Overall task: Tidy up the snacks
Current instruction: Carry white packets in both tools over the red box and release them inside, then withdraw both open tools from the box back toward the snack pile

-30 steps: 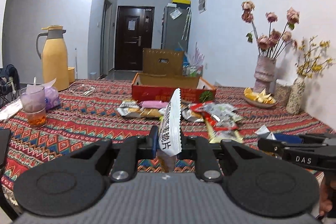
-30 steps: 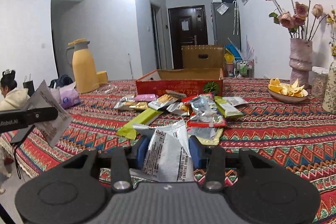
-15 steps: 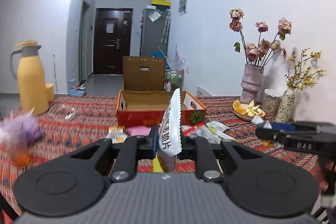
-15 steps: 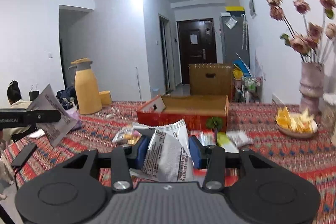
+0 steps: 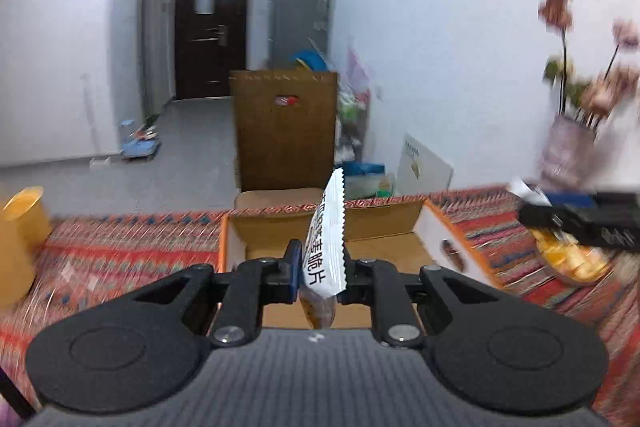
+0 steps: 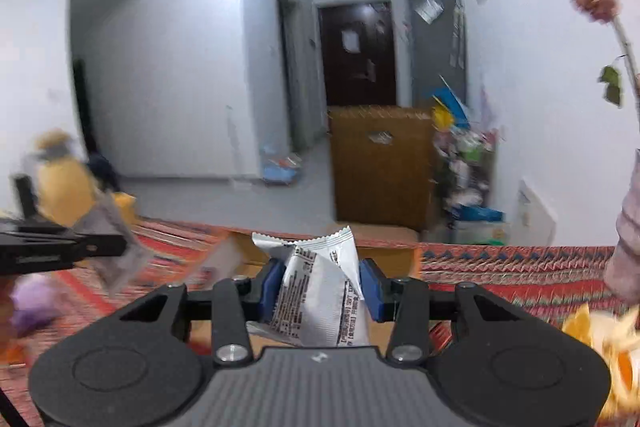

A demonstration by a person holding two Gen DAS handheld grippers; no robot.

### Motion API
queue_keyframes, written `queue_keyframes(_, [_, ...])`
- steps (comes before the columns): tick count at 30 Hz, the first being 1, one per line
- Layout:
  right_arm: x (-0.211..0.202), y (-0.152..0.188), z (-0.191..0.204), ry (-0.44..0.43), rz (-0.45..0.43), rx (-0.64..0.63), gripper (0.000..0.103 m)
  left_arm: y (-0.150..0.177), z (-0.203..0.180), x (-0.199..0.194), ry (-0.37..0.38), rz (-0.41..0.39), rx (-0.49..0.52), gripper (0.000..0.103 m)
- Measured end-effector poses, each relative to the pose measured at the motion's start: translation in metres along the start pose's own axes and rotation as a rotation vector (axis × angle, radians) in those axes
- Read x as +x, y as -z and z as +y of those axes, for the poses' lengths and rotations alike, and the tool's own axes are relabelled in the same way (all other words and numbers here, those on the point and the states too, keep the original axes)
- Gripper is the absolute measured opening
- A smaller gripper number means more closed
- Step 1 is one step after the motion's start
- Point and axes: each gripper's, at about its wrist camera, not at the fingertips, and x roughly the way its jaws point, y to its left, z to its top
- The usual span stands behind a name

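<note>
My left tool (image 5: 320,267) is pinching a white snack packet (image 5: 326,239) on edge, its serrated top standing above the jaws and a brownish clear end hanging below them. My right tool (image 6: 320,291) is closed on a crumpled silver packet (image 6: 320,303), the blue pads (image 6: 370,291) pressing into its sides.

I take the open cardboard box (image 5: 400,227) as my landmark. In the left wrist view the white packet sits right over the near part of the box, with the box floor showing behind and below the jaws. In the right wrist view the silver packet is in front of the box's near edge, about level with its rim; whether it is already over the opening I cannot tell, because the frame is blurred. My right tool also shows in the left view, just to the right of the box.

As I judge it, two packets are in hand and neither is in the box yet. What I can see of the box floor looks bare. Both packets remain to be released into it. No other snacks show on the patterned table (image 5: 120,239) in these views.
</note>
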Motion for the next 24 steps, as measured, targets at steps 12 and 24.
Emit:
queue_keyframes(12, [0.253,0.014,-0.029,0.201,0.323,-0.086,0.054,0.015,0.039,0.207,-0.160,0.241,0.012,0.040])
queue_keyframes(24, [0.186,0.013,-0.019,0.233,0.059,-0.006,0.089,0.010,0.029,0.114,-0.144,0.092,0.011,0.073])
